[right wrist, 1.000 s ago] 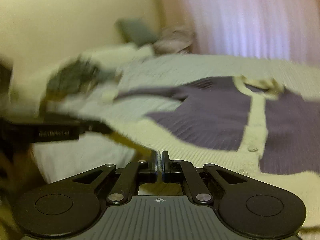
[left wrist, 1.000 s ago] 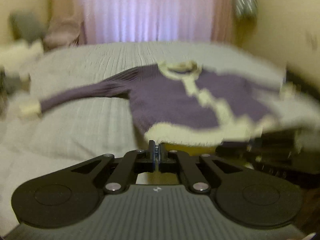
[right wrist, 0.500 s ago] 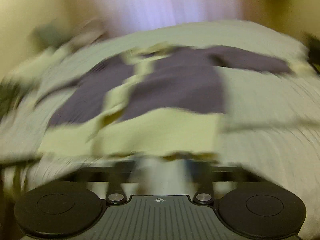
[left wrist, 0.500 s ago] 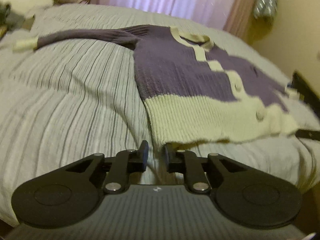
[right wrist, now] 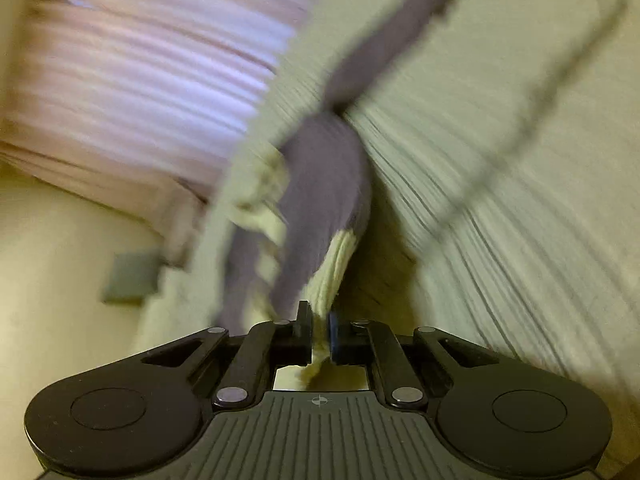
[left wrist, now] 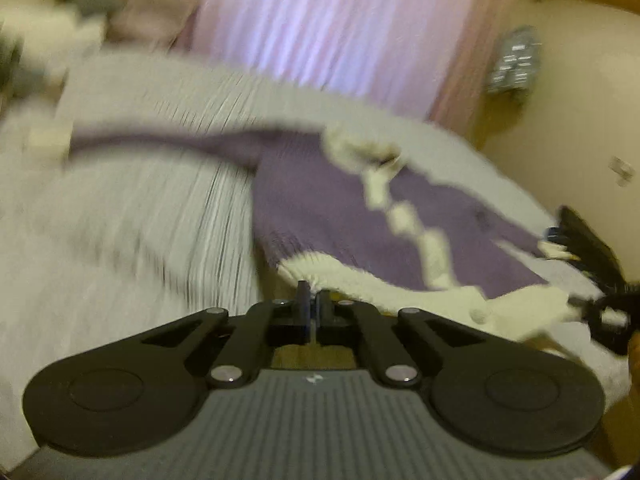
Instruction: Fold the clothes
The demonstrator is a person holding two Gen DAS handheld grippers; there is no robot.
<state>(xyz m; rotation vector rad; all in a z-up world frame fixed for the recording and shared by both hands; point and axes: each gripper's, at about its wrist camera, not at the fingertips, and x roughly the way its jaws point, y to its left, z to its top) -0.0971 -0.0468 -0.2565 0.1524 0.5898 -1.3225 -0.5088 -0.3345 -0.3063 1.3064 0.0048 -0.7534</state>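
The left claw (left wrist: 313, 304) sat at six o'clock in its own view, jaws pressed together on the cream hem of the purple cardigan (left wrist: 320, 208). In the right wrist view, the right claw (right wrist: 320, 330) had just been closing and pinched a fold of the same cream hem (right wrist: 334, 268). Beyond, the cardigan lay spread on the striped bed (left wrist: 140, 208), one sleeve (left wrist: 160, 142) reaching toward nine o'clock, its cream collar (left wrist: 360, 150) toward twelve. At three o'clock the right claw's dark frame (left wrist: 600, 276) showed, blurred. A pink curtain (left wrist: 340, 24) hung farthest back.
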